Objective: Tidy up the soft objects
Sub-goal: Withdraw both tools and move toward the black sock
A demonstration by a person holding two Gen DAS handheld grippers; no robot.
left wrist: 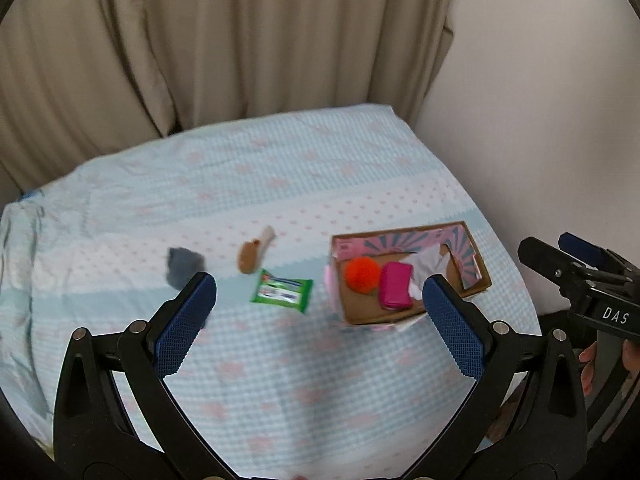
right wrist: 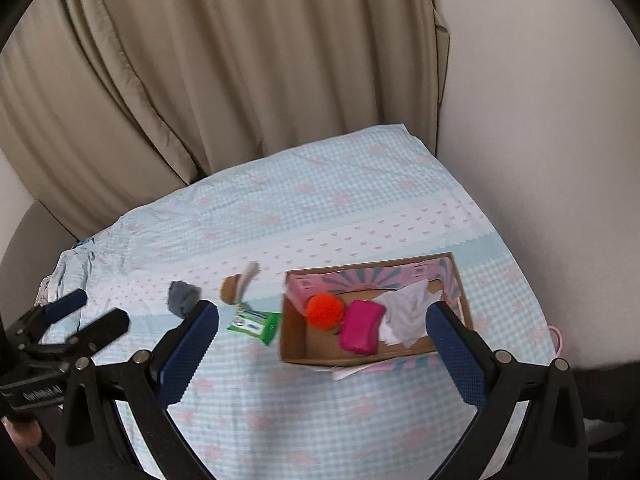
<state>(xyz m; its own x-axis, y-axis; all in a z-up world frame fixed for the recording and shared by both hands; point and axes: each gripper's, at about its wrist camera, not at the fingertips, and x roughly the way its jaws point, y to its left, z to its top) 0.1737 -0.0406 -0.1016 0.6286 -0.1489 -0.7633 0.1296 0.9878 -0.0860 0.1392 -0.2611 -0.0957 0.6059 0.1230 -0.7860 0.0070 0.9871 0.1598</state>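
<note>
A cardboard box (left wrist: 476, 276) (right wrist: 292, 336) sits on the bed and holds an orange pompom (left wrist: 363, 274) (right wrist: 325, 311), a pink pouch (left wrist: 395, 285) (right wrist: 361, 327) and a white cloth (left wrist: 424, 266) (right wrist: 406, 312). Left of the box lie a green wipes pack (left wrist: 281, 290) (right wrist: 253, 323), a brown drumstick toy (left wrist: 254, 251) (right wrist: 239, 285) and a grey cloth (left wrist: 183, 267) (right wrist: 182, 297). My left gripper (left wrist: 320, 316) (right wrist: 86, 314) hovers open above the bed, nothing in it. Over the box's near side my right gripper (right wrist: 322, 340) (left wrist: 560, 252) is open and empty.
The bed (left wrist: 280, 360) (right wrist: 320, 420) has a light blue checked cover with pink bows. Beige curtains (left wrist: 200, 40) hang behind it and a white wall (left wrist: 540, 100) runs along the right. Crumpled bedding (right wrist: 68, 272) lies at the left edge. A hand (left wrist: 590, 364) holds the right gripper.
</note>
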